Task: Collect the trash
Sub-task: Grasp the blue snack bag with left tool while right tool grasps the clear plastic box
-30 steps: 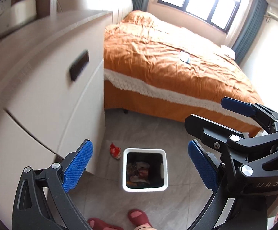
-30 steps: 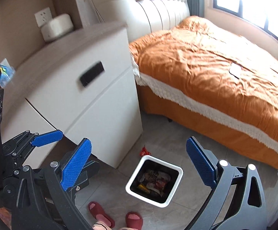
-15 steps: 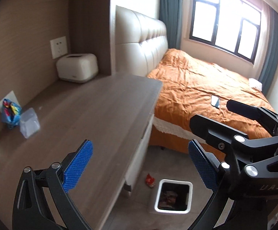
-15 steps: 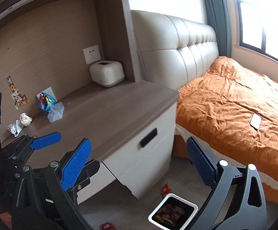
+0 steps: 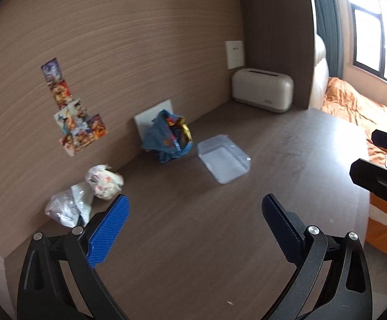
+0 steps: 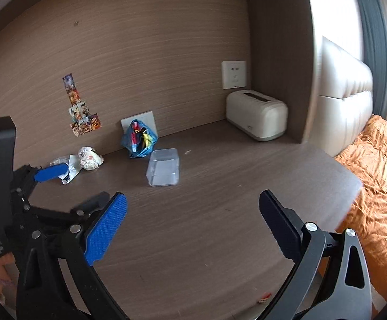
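Observation:
Trash lies on the brown desk (image 5: pixel 220 240) along the back wall. A blue crumpled snack bag (image 5: pixel 168 138) leans against a white plate, with a clear plastic box (image 5: pixel 224 158) just right of it. Further left sit a white crumpled wrapper ball (image 5: pixel 104 181) and a clear crinkled wrapper (image 5: pixel 67 208). My left gripper (image 5: pixel 193 229) hovers open over the desk, empty, its left pad beside the wrappers. My right gripper (image 6: pixel 190 226) is open and empty too, nearer the desk's front. In the right wrist view I see the snack bag (image 6: pixel 138 138), the box (image 6: pixel 164 166) and the wrapper ball (image 6: pixel 89 158).
A cream tissue box (image 5: pixel 262 90) stands at the back right corner under a wall socket (image 5: pixel 234 54). Stickers (image 5: pixel 73 120) are on the wall. The orange bed (image 6: pixel 380 173) lies beyond the desk's right edge. A small red wrapper (image 6: pixel 264 297) lies on the floor.
Both grippers have swung up from the floor bin to the desk top and moved closer to the trash along the wall. The bin has left both views.

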A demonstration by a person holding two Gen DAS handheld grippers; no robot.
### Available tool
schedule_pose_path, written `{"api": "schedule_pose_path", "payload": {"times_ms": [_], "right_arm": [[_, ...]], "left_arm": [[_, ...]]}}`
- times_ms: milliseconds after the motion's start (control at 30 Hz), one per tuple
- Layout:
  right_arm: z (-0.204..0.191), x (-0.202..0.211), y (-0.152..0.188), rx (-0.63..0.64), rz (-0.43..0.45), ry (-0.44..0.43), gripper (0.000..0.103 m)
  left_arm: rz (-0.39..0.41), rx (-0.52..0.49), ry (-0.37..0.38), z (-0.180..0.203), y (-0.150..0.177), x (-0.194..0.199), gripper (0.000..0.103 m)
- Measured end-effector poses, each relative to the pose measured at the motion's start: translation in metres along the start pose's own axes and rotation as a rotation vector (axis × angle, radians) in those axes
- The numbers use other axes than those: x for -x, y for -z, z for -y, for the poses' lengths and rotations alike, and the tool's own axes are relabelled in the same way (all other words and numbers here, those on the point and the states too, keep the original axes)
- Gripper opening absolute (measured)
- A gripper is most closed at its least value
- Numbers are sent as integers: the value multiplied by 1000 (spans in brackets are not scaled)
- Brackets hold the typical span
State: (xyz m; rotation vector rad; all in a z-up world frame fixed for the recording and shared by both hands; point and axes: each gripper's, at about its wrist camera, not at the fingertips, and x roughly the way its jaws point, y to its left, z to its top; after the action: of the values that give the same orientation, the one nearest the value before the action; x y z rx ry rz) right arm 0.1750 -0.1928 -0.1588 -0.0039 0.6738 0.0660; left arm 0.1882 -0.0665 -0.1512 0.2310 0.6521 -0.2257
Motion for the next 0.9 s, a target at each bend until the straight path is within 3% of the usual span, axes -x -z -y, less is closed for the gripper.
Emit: {"api": "schedule_pose_path", "payload": {"times_ms": [233, 500, 900], "right_arm": [[-30, -71, -11, 29, -48, 0, 99], [-43, -132, -20, 17, -109, 25, 99], [-35, -196, -32, -28, -225, 33, 98]], "left_arm": [[47, 5, -9, -36, -31, -39, 98], [50, -11, 30, -39, -64, -101, 98], [19, 7, 27, -38, -89, -164, 98]]}}
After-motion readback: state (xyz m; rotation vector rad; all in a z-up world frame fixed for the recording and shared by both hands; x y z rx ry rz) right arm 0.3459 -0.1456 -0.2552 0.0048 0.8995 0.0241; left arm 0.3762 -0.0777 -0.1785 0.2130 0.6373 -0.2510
